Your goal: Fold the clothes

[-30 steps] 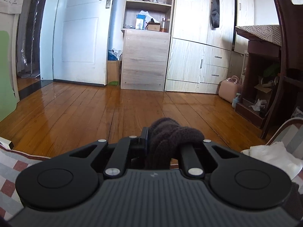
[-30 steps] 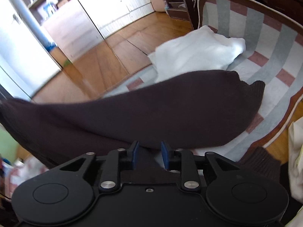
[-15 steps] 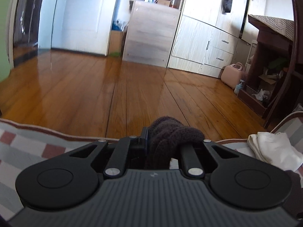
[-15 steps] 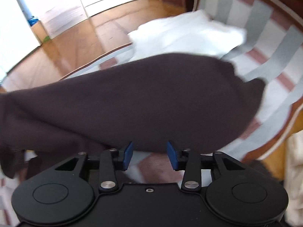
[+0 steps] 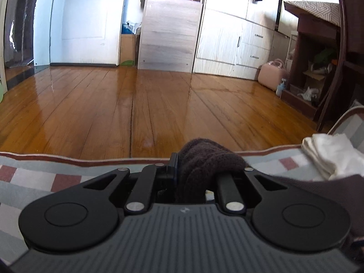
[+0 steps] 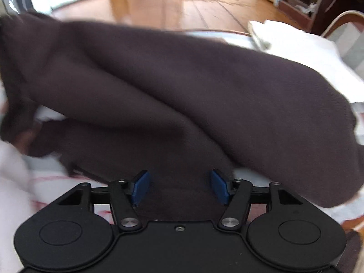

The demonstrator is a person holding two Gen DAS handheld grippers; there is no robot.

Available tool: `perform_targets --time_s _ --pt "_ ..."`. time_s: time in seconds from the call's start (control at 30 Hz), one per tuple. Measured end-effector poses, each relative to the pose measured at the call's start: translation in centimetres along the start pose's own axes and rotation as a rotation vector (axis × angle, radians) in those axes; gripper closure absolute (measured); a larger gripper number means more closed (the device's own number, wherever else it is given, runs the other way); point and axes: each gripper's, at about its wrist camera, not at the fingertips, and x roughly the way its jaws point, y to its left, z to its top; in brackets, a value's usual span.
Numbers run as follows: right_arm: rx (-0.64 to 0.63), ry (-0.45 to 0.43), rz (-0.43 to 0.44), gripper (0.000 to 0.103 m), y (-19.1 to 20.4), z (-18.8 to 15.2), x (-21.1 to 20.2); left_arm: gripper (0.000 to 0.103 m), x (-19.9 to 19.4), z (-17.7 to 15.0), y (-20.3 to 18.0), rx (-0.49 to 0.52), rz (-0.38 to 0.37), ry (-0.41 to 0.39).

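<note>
The left gripper clamps a bunched edge of the dark brown knit garment; the right gripper stands wide apart, gripping nothing, bare wooden floor beyond the striped mat's border.

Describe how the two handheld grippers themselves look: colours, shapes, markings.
The left gripper has a ribbed dark grey body, matte black linkage arms with silver pivot screws, two round black discs and a small pale logo. The right gripper is all black with the same discs and screws, and its fingers carry blue pads.
</note>
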Motion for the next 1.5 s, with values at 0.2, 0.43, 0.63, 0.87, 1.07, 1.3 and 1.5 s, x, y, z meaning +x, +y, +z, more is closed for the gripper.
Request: perform_targets --time_s 0.2,0.43,0.63,0.87,1.07,1.3,1.5 --pt "0.155 0.034 -0.001 0.026 -3.4 0.1 0.7 0.091 2.7 -2.1 1.1 0.018 0.008 0.108" --pt "0.211 -0.106 -0.002 0.087 -4.0 0.6 -3.3 0.09 2.9 -2.2 1.6 -0.09 -0.076 0.095" --pt "0.168 -0.3 0.009 0.088 -2.6 4.0 -11.3 0.091 2.3 -1.3 3.7 -0.178 -0.086 0.107" --pt "0.032 -0.51 0.046 0.088 0.8 11.3 -17.9 0.09 2.0 -0.2 7.2 -0.33 -0.154 0.15" --pt "-0.111 -0.573 0.29 0.088 4.3 17.8 -20.4 0.056 0.2 1.0 8.7 -0.425 -0.236 0.119" --pt "-0.192 -0.498 0.251 0.093 5.9 18.6 -14.9 0.035 -2.0 2.5 8.6 -0.426 -0.331 0.037" --pt "-0.13 -0.463 0.227 0.094 4.4 17.6 -13.5 0.033 0.5 1.8 1.8 -0.275 -0.542 0.197"
